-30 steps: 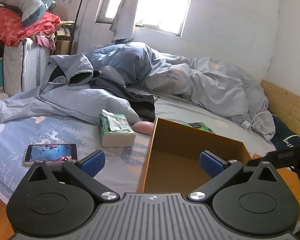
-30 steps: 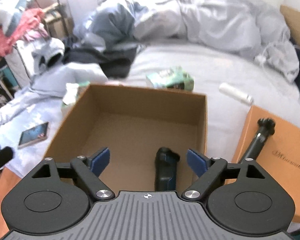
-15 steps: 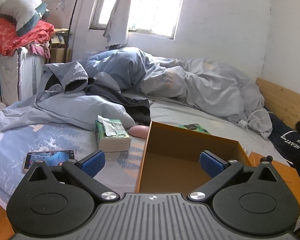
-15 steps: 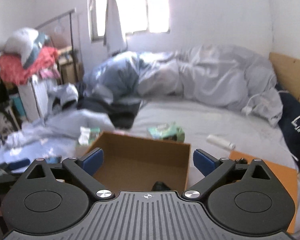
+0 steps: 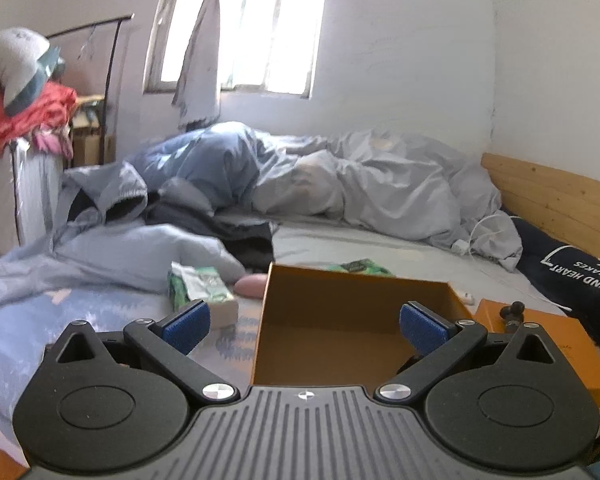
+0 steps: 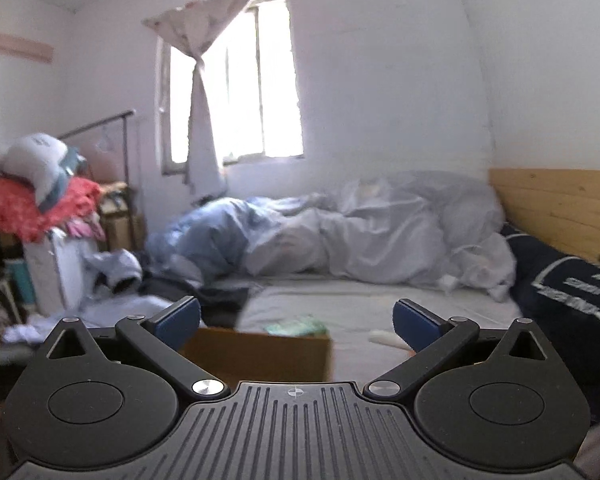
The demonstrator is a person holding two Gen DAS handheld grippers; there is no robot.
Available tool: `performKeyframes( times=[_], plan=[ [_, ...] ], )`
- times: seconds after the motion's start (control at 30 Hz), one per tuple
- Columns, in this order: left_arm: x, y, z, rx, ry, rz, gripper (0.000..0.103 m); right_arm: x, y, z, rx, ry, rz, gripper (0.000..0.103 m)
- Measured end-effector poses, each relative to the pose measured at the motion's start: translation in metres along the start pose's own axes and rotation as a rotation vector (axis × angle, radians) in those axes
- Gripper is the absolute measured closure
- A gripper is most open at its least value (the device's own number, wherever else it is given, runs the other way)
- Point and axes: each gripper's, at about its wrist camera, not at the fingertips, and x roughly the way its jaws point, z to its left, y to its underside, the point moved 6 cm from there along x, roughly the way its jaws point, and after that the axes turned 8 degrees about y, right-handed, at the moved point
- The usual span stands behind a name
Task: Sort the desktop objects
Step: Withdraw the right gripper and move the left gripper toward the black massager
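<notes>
Bed (image 5: 380,248) cluttered | your left gripper (image 5: 304,326) and right gripper (image 6: 296,322) spread wide, empty, free to pick | box (image 5: 340,344) at 12 o'clock awaits items

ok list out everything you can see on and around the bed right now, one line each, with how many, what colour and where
open cardboard box: 1, brown, on the bed straight ahead of the left gripper
flat orange box lid: 1, orange, right of the cardboard box
black knobbed handle: 1, black, on the lid
soft tissue pack: 1, green and white, left of the box
pink oval object: 1, pink, between tissue pack and box
green packet: 1, green, behind the box
white tube: 1, white, right of the box
crumpled duvet: 1, pale grey-blue, back of the bed
navy printed pillow: 1, navy, by the wooden headboard
left gripper: 1, black, blue pads, open
right gripper: 1, black, blue pads, open
</notes>
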Motion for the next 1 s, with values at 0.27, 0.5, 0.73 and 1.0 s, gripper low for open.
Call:
performKeyframes(
  times=[0.27, 0.5, 0.73, 1.0],
  plan=[
    [-0.007, 0.001, -0.018, -0.001, 0.102, -0.02, 0.0, -0.003, 0.05, -0.026, -0.117, 0.133, 0.004, 0.0],
    [-0.009, 0.01, -0.036, 0.022, 0.195, -0.01, 0.0, -0.002, 0.075, -0.043, -0.047, 0.181, 0.004, 0.0],
    [-0.009, 0.014, -0.046, 0.057, 0.207, -0.004, 0.0, 0.003, 0.086, -0.055, 0.026, 0.17, 0.045, 0.0],
    [-0.009, 0.021, -0.044, 0.036, 0.211, 0.007, 0.0, -0.002, 0.087, -0.052, 0.01, 0.165, 0.053, 0.0]
  ],
)
